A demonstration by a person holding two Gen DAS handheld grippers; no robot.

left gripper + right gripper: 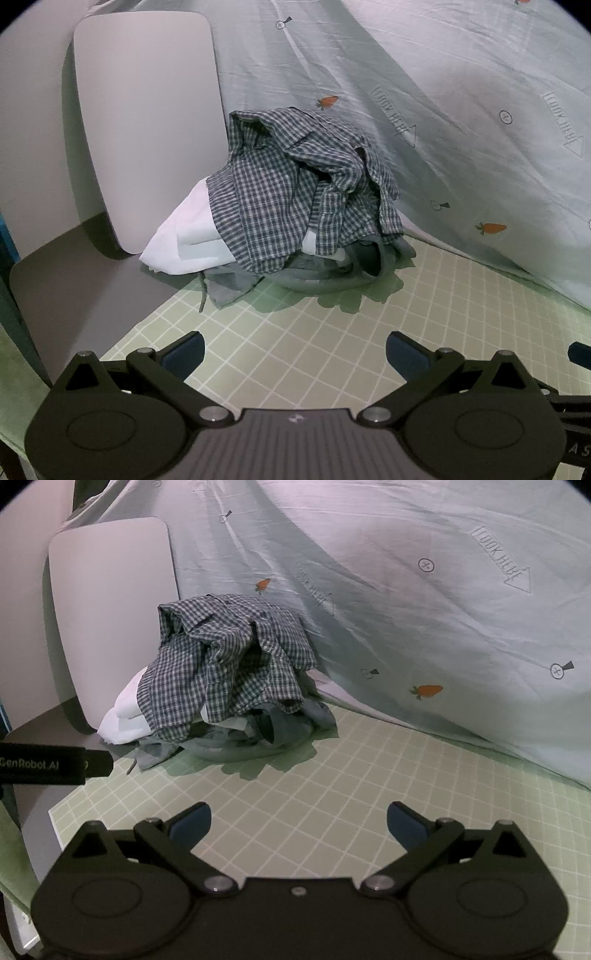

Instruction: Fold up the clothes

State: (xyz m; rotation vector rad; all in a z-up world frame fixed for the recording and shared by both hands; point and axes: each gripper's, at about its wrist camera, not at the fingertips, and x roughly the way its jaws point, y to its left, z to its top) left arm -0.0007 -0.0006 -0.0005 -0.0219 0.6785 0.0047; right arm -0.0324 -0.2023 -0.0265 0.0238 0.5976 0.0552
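Note:
A heap of clothes lies at the far left of a green checked mat [314, 350]. On top is a crumpled blue-and-white checked shirt [291, 184], under it a white garment [184, 240] and grey garments [332, 273]. The same shirt [225, 661], white garment [122, 716] and grey garments [258, 738] show in the right wrist view. My left gripper [293, 356] is open and empty, above the mat, short of the heap. My right gripper [298, 829] is open and empty, also short of the heap.
A pale bedsheet [461, 110] with carrot prints hangs behind the mat. A white rounded board [147, 129] leans at the left behind the heap. The left gripper's side [55, 766] shows at the left edge of the right wrist view.

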